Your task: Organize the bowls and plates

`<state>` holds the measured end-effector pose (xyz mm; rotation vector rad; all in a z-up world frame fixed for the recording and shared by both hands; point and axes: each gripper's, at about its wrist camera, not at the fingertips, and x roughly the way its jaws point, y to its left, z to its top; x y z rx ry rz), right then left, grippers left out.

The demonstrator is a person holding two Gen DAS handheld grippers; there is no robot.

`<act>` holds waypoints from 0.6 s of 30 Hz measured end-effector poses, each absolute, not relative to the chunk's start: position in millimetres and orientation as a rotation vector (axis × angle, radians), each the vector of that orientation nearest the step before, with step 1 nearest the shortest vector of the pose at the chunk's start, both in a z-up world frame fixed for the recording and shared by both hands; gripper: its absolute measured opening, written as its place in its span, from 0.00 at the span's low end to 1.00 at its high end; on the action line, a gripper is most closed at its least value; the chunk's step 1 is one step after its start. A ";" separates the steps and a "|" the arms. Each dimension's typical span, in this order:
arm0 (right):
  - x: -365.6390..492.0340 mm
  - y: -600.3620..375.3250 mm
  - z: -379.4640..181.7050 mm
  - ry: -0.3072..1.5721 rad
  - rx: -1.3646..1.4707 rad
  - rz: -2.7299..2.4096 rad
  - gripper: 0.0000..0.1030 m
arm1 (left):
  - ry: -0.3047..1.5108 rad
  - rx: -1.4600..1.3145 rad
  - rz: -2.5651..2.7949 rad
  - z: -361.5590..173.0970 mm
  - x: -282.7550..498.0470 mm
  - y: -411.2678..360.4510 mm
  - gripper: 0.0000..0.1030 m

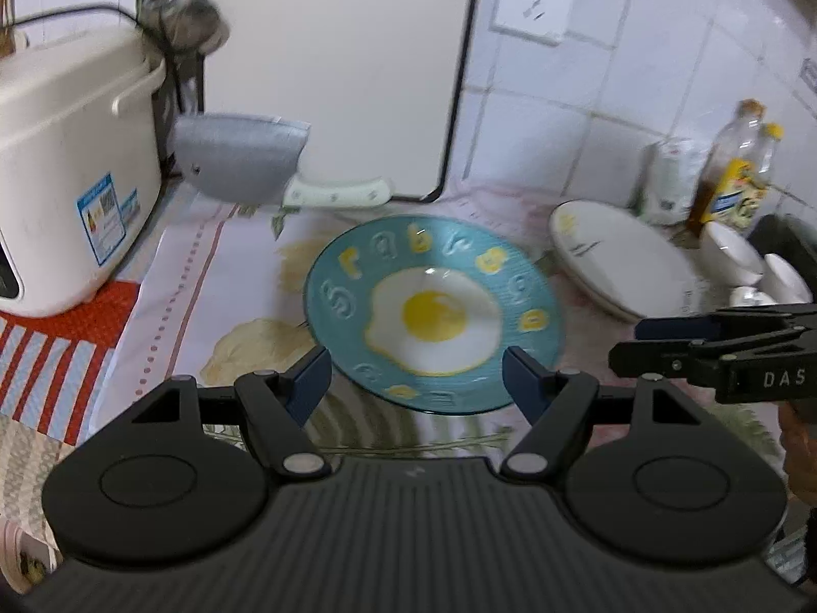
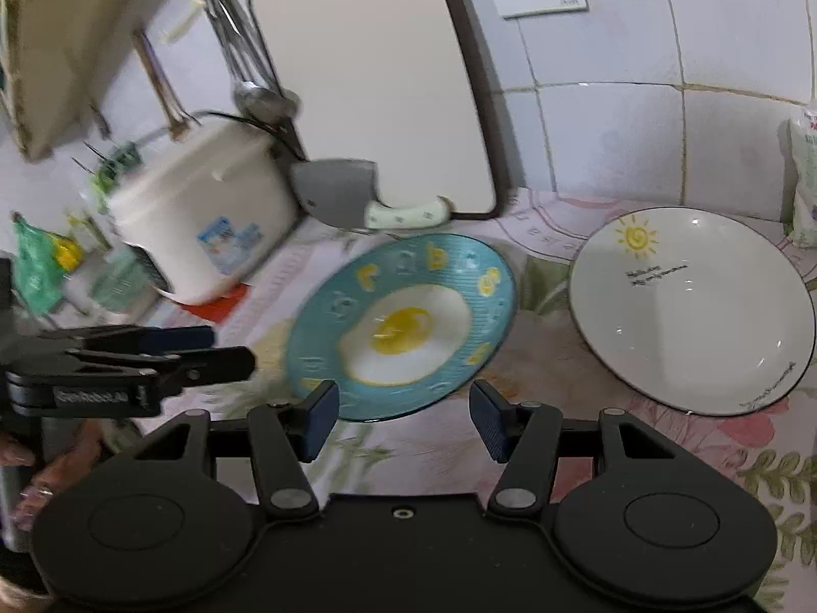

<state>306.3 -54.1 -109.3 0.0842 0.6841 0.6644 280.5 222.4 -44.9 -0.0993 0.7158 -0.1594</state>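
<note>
Both grippers, left and right, gape empty just short of the blue egg plate.

blue plate: teal rim w/ raised yellow letters, fried-egg print in centre; lies flat on the floral cloth, upright, nothing on it.
white plate: black-edged, small yellow sun + 2 lines of dark text; flat on the cloth, right of blue plate, near but not touching.
white bowls: a few plain ones, far right, just past white plate; count unclear, partly cut off.
</note>
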 end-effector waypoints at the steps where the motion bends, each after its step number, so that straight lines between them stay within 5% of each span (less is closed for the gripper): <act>1: 310.3 -51.3 -112.6 0.680 0.063 0.644 0.60 | 0.718 -0.098 -0.150 -49.6 285.1 224.4 0.71; 12: 348.4 -33.5 -142.7 0.710 0.051 0.605 0.59 | 0.738 -0.106 -0.113 -90.6 323.4 238.1 0.69; 18: 359.4 -26.7 -149.4 0.705 0.082 0.609 0.40 | 0.729 -0.102 -0.054 -98.9 339.2 243.9 0.67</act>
